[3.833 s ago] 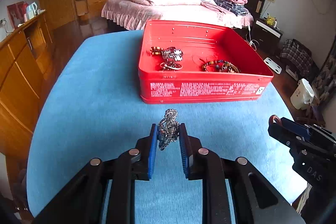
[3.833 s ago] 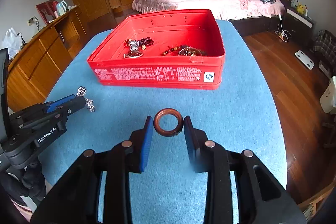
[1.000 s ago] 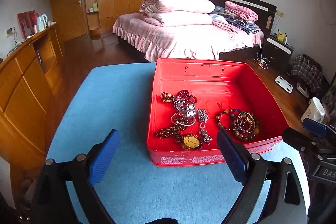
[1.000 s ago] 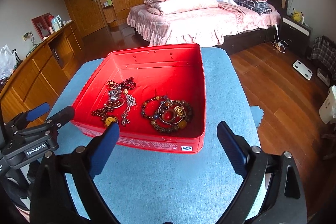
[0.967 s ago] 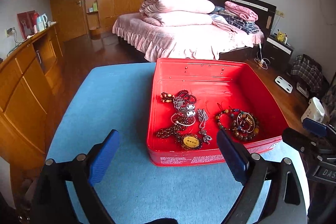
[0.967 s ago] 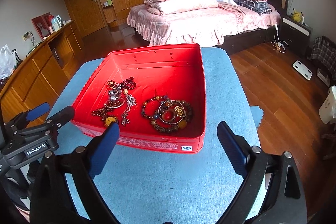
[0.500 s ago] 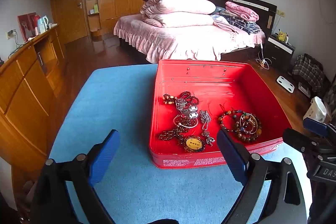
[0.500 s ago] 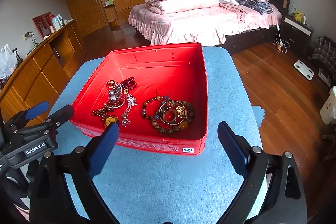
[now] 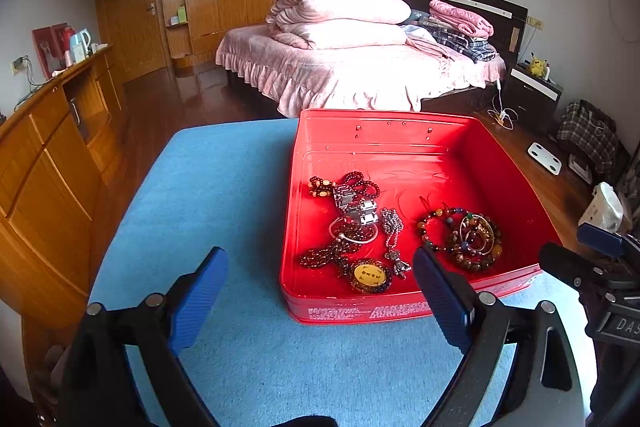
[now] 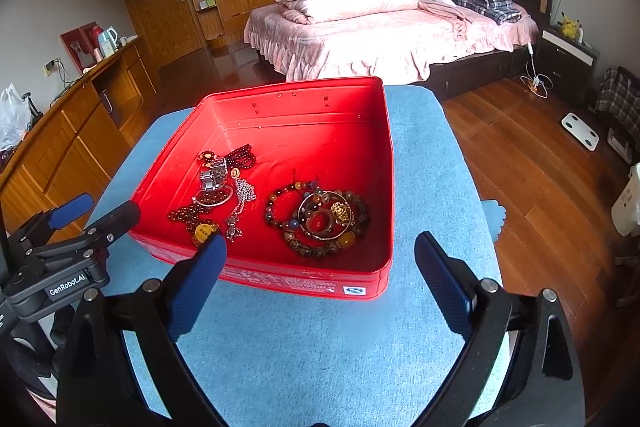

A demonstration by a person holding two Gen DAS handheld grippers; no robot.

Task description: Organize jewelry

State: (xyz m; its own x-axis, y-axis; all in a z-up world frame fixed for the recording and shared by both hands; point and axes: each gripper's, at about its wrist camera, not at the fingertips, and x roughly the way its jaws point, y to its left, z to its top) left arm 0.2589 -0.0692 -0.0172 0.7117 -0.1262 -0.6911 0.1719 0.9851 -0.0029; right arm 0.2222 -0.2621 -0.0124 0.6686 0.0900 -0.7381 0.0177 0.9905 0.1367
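Note:
A red tin box (image 9: 400,139) (image 10: 384,155) stands on the blue table. Inside lie a silver chain (image 9: 394,227) (image 10: 242,195), dark bead necklaces with a yellow pendant (image 9: 368,277) (image 10: 204,231), a metal watch band (image 9: 356,205) and a pile of bead bracelets with a brown ring (image 9: 468,239) (image 10: 320,219). My left gripper (image 9: 320,291) is open and empty, held above the table in front of the box. My right gripper (image 10: 320,275) is open and empty, in front of the box's right part.
The blue cloth-covered table (image 9: 224,187) (image 10: 432,163) drops off to a wooden floor at right. A wooden sideboard (image 9: 44,155) stands left, a bed with pink bedding (image 9: 352,67) behind. Each gripper shows at the edge of the other's view (image 9: 600,275) (image 10: 60,259).
Since 3.8 s ago both grippers have opened; the silver chain and brown ring now lie in the box. Over the last second both grippers drew back slightly from the box.

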